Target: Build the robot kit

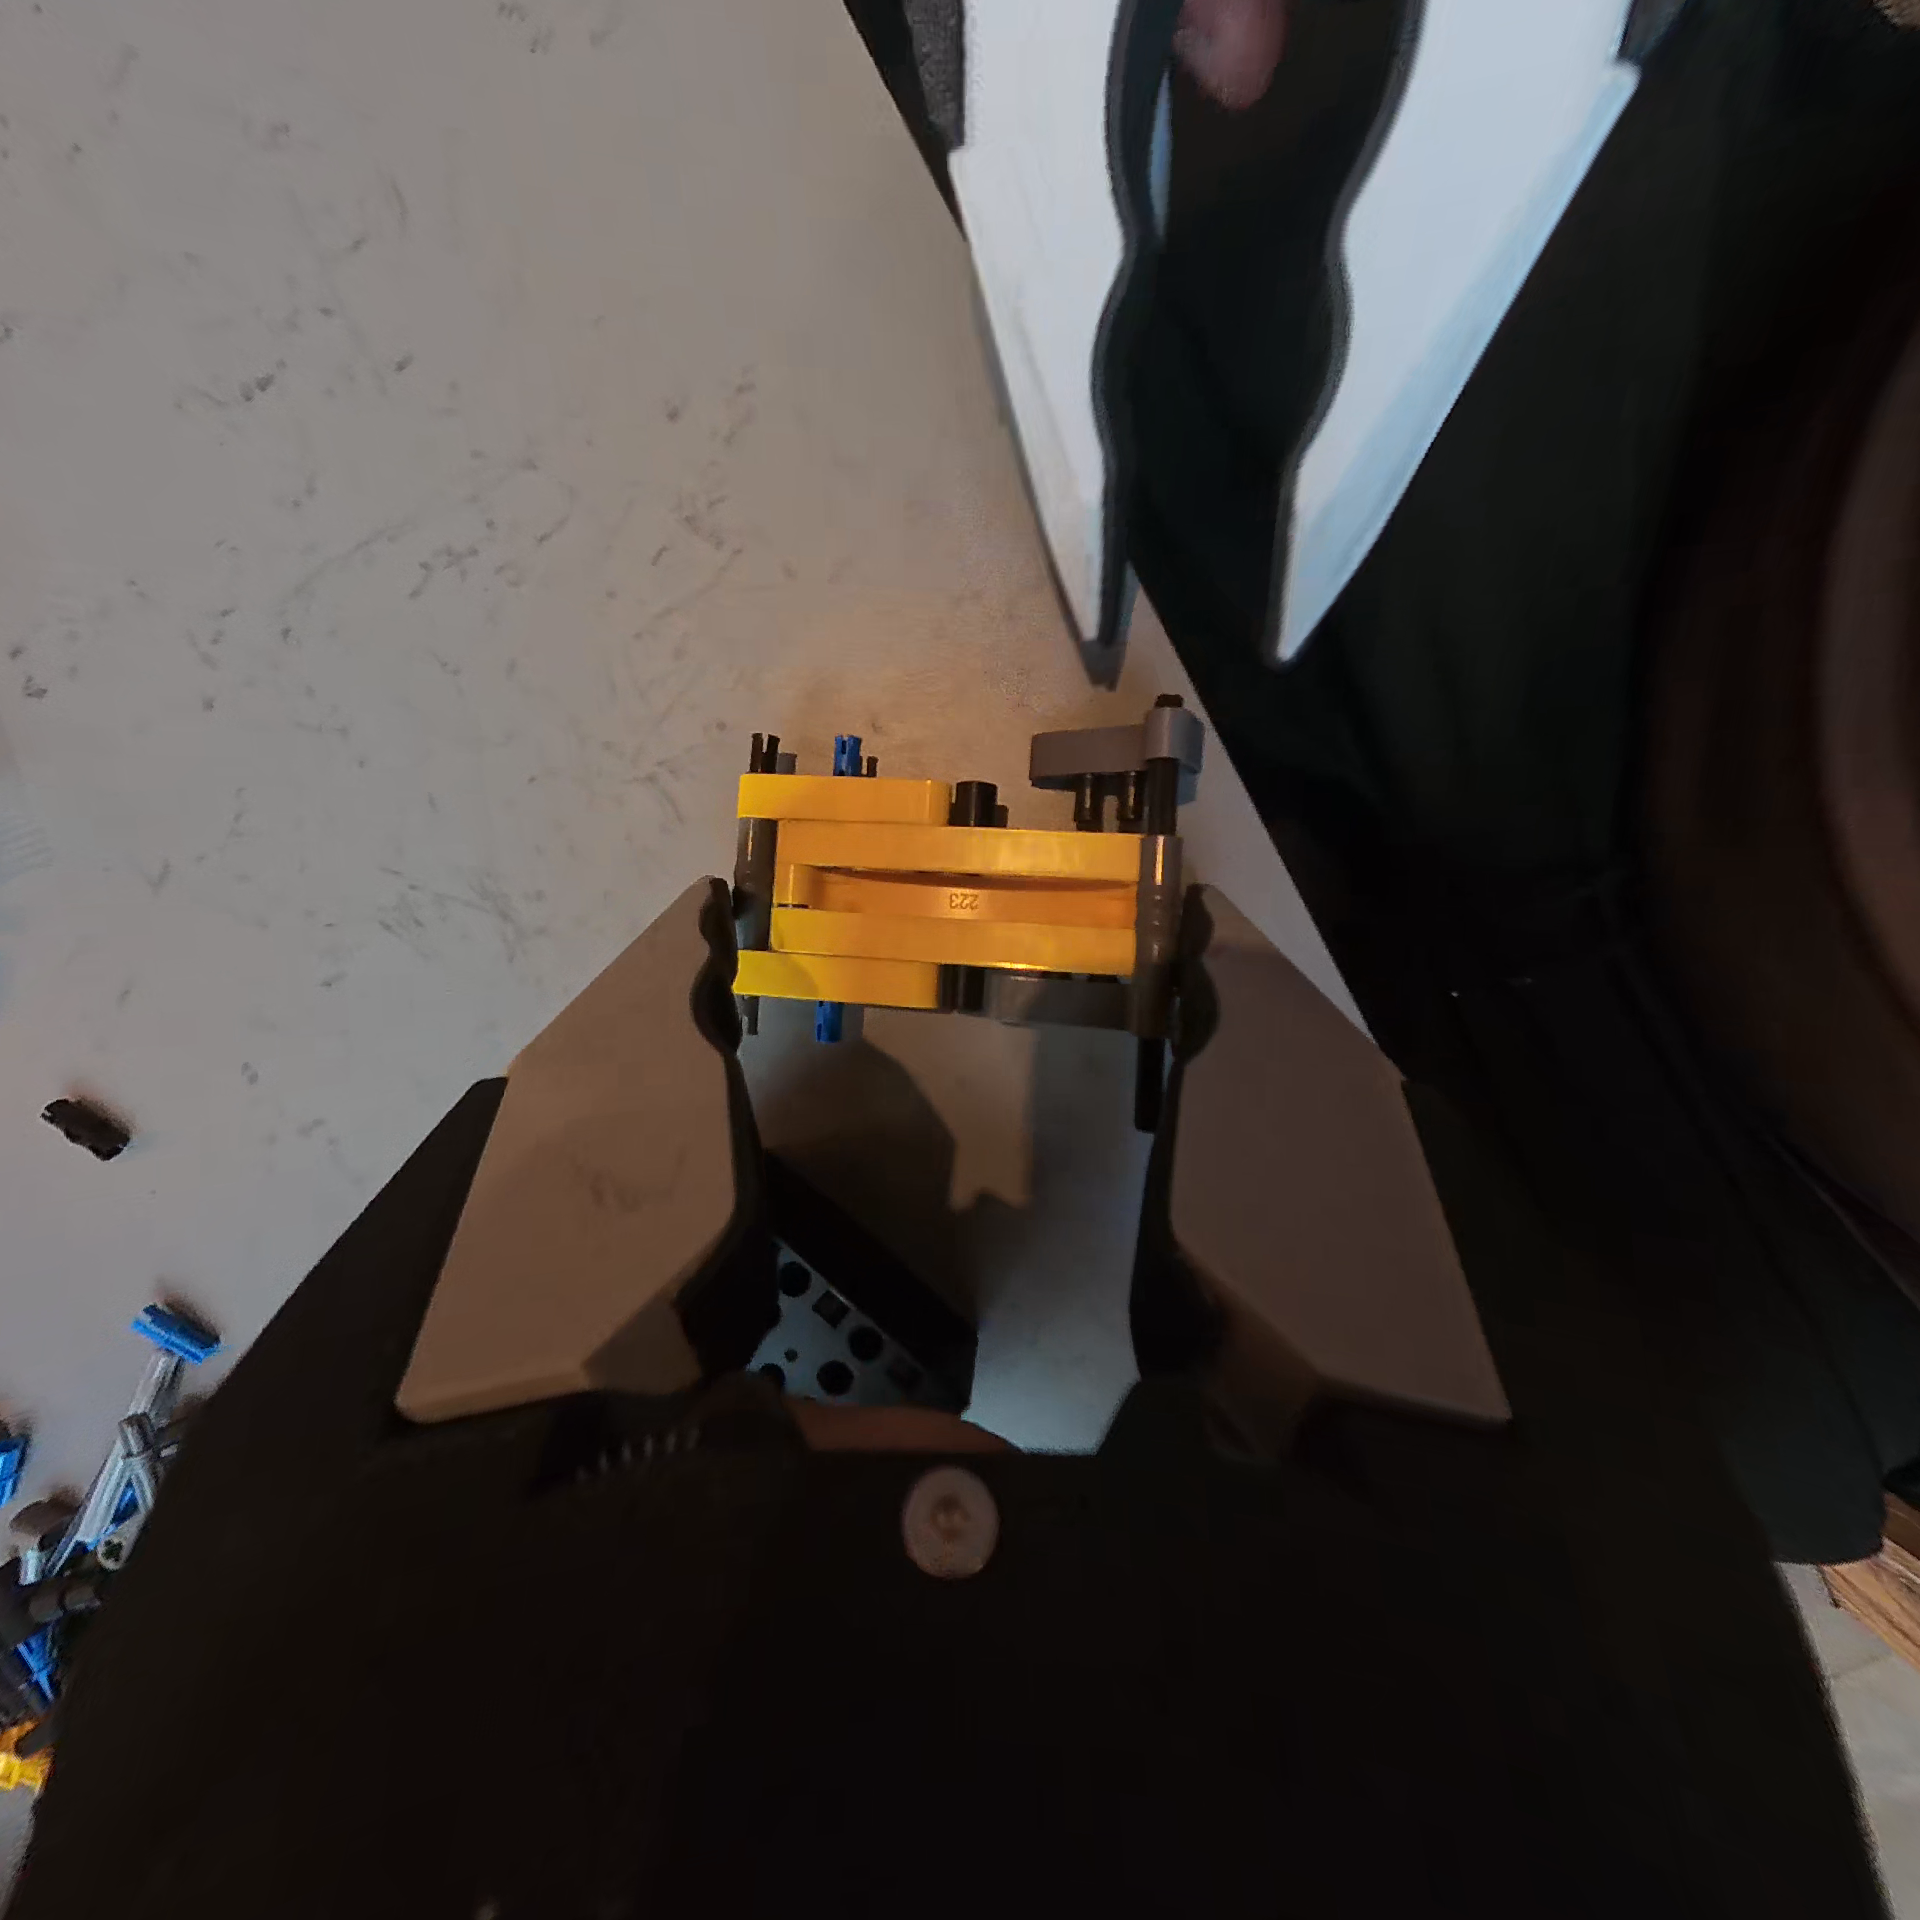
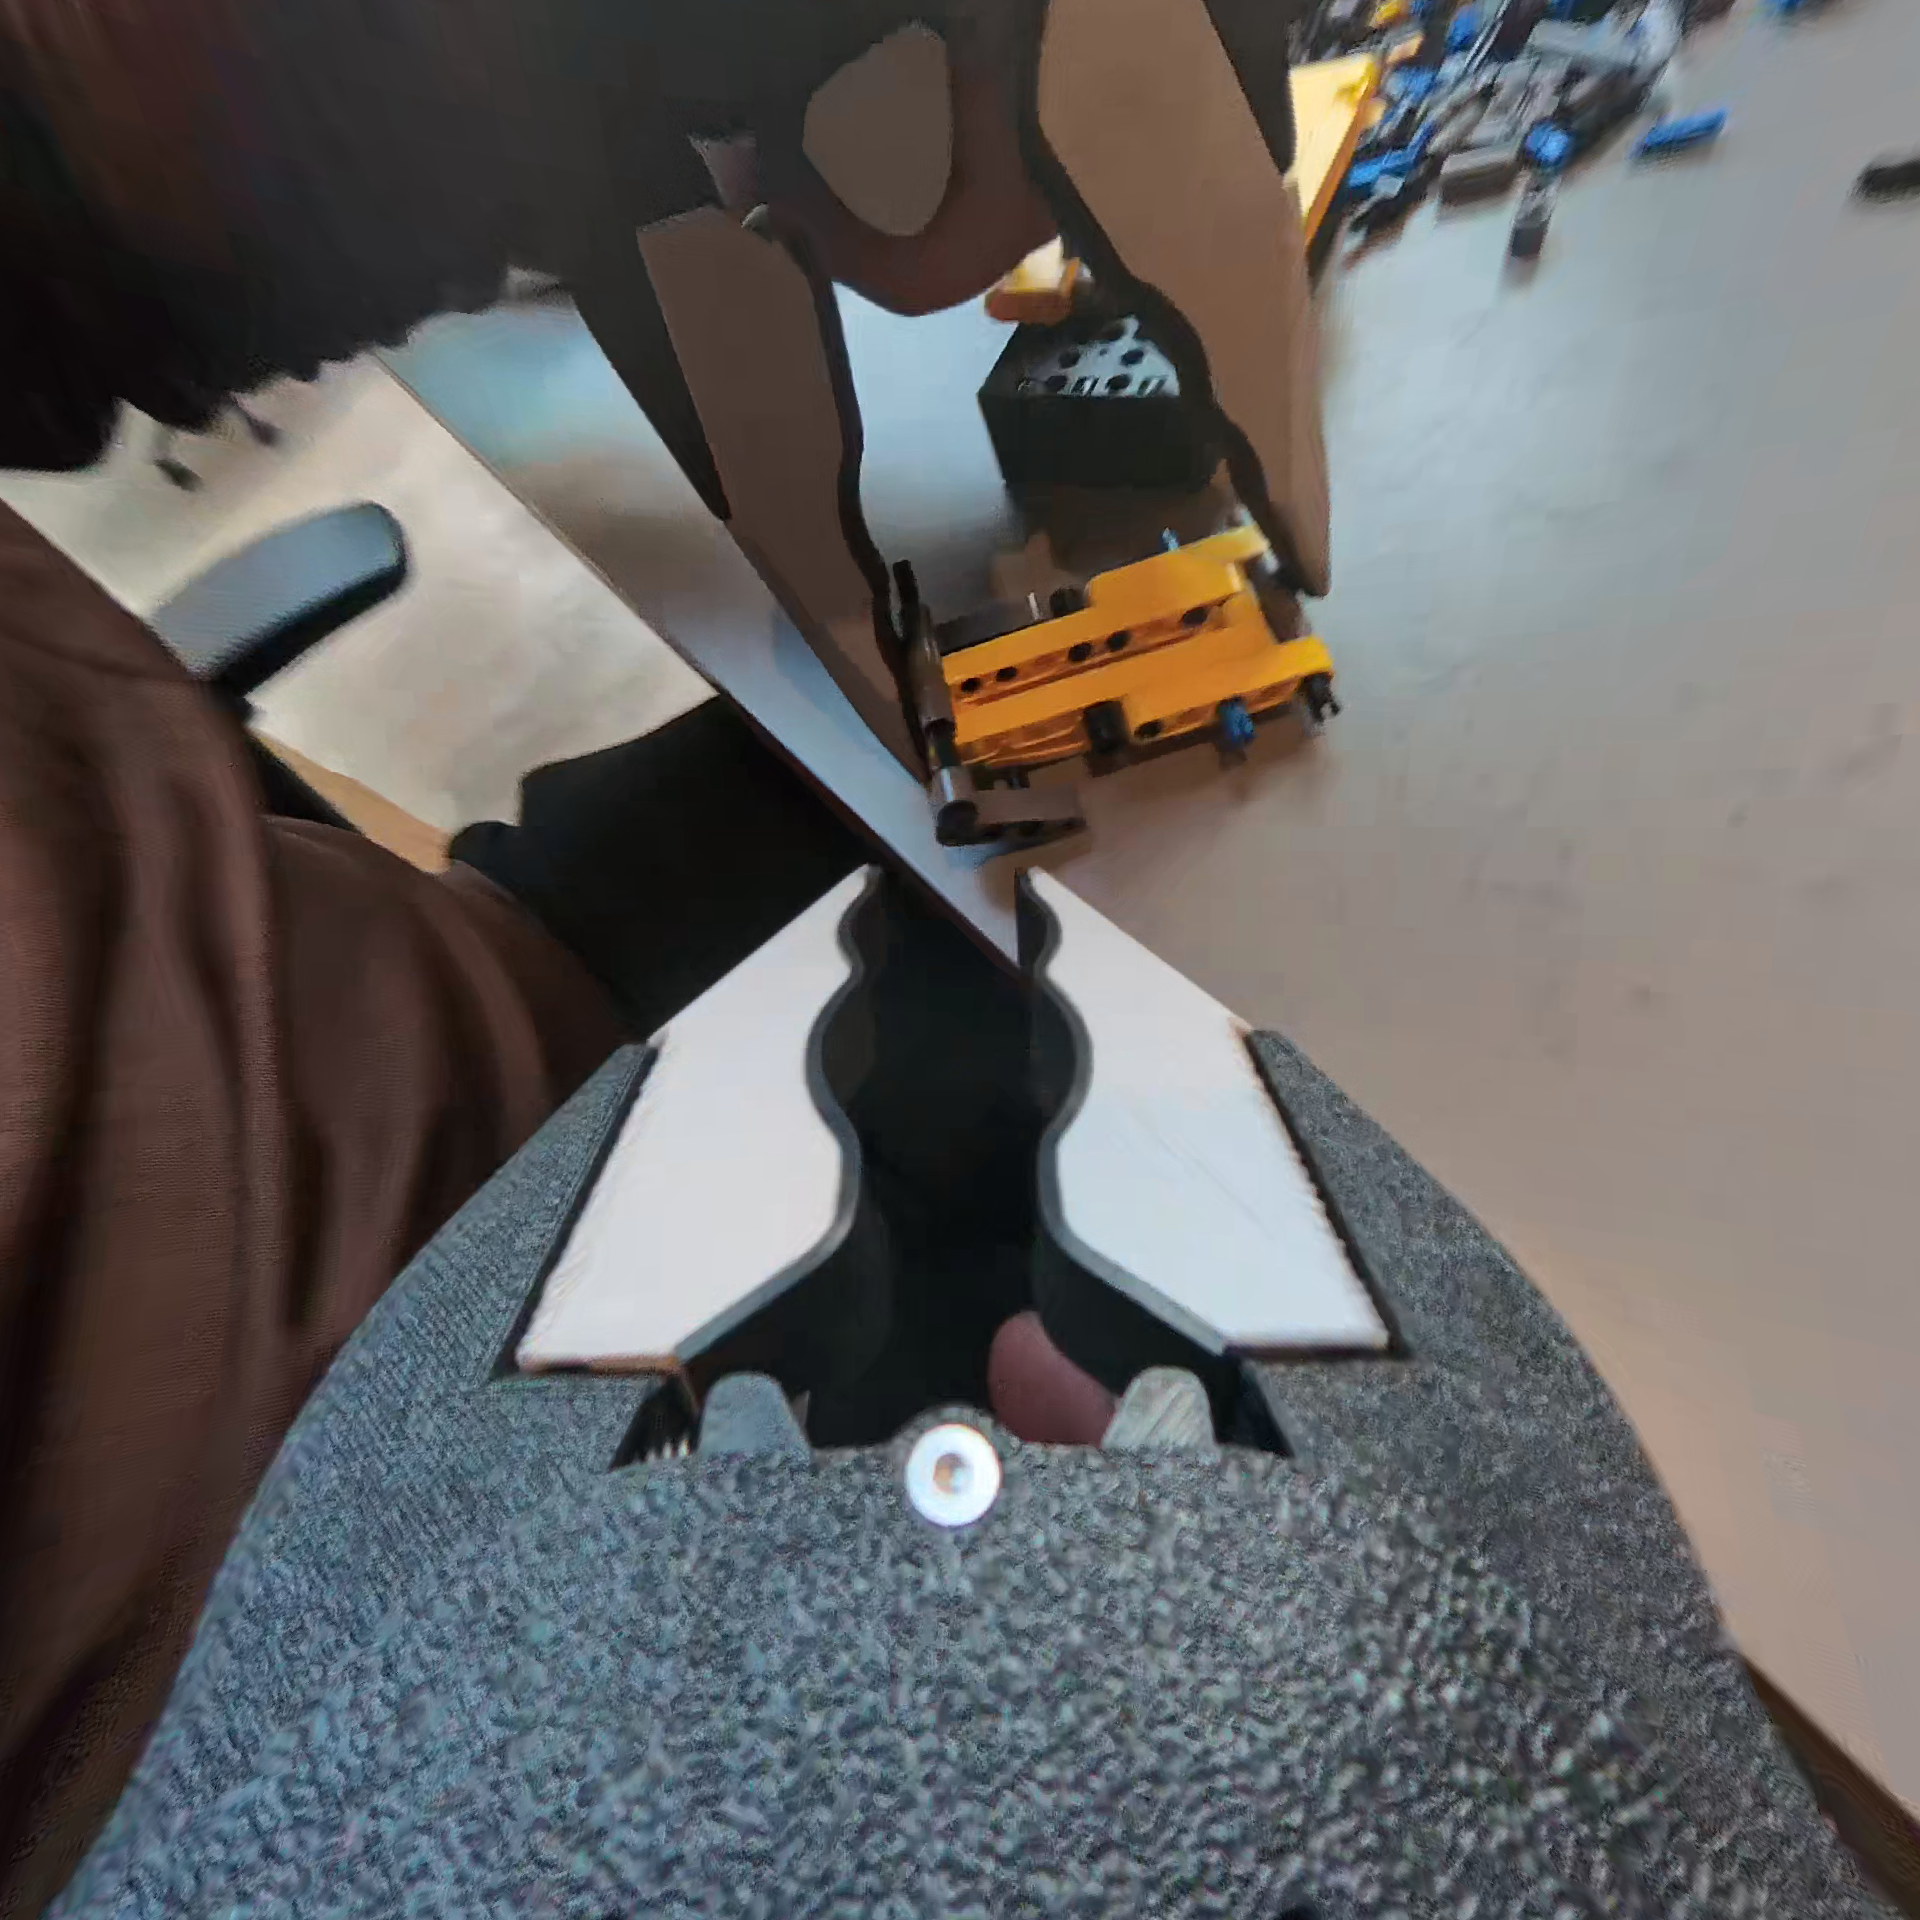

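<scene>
My left gripper (image 1: 951,956) is shut on a yellow beam assembly (image 1: 935,899) with grey end pieces and black and blue pins. It holds the assembly by its two ends, on or just above the pale table near the edge. The right wrist view shows the same gripper (image 2: 1112,665) around the assembly (image 2: 1049,717) from the other side. My right gripper (image 2: 951,883) has white fingers (image 2: 727,1164) a little apart with nothing between them. It hovers at the table edge just short of the assembly. It also shows in the left wrist view (image 1: 1195,655), beyond the assembly.
A black block with holes (image 2: 1091,416) stands behind the assembly. A pile of blue, grey and yellow parts (image 2: 1507,94) lies farther off. A loose black pin (image 1: 88,1127) and blue-grey parts (image 1: 135,1455) lie on the table (image 1: 416,520). A chair armrest (image 2: 281,592) and a brown sleeve (image 2: 156,1143) are beside the edge. One gripper's finger ends stand about 6 centimetres off the other's.
</scene>
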Action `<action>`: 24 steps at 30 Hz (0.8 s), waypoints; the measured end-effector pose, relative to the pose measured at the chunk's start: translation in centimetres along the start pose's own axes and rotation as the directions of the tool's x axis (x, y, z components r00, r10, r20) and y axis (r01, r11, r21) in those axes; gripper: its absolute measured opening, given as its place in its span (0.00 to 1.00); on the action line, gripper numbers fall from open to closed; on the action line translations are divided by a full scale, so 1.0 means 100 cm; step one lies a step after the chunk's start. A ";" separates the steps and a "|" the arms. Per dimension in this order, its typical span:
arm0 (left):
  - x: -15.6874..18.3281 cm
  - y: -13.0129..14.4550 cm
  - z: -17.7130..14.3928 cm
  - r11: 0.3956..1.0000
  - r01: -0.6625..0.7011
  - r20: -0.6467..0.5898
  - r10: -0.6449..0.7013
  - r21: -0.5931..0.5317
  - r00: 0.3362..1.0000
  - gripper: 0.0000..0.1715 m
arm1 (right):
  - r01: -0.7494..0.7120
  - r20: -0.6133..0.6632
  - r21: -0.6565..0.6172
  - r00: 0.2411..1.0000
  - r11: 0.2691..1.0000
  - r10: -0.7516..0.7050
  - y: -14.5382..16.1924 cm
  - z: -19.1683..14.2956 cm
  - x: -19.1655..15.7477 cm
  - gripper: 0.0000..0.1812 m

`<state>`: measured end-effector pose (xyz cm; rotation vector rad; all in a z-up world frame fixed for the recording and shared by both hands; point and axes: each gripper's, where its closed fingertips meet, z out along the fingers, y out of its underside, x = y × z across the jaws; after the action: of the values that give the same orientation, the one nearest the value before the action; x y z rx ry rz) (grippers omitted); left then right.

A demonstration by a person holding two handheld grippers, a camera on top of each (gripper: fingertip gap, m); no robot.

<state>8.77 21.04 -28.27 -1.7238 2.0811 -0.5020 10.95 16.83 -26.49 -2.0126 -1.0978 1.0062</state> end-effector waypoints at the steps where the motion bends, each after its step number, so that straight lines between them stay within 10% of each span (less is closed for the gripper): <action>1: 0.001 0.001 0.000 1.000 0.002 0.000 -0.002 0.000 1.000 0.48 | -0.063 0.044 -0.002 0.997 0.998 0.063 0.001 0.000 -0.004 0.14; 24: 0.022 0.002 -0.002 0.998 0.064 0.040 -0.064 -0.003 0.997 0.48 | -0.095 0.029 0.005 0.995 0.995 0.095 0.004 0.020 -0.011 0.14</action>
<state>8.17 18.93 -28.39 -1.7926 2.0064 -0.4786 9.05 15.96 -27.47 -2.0676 -1.0203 1.0889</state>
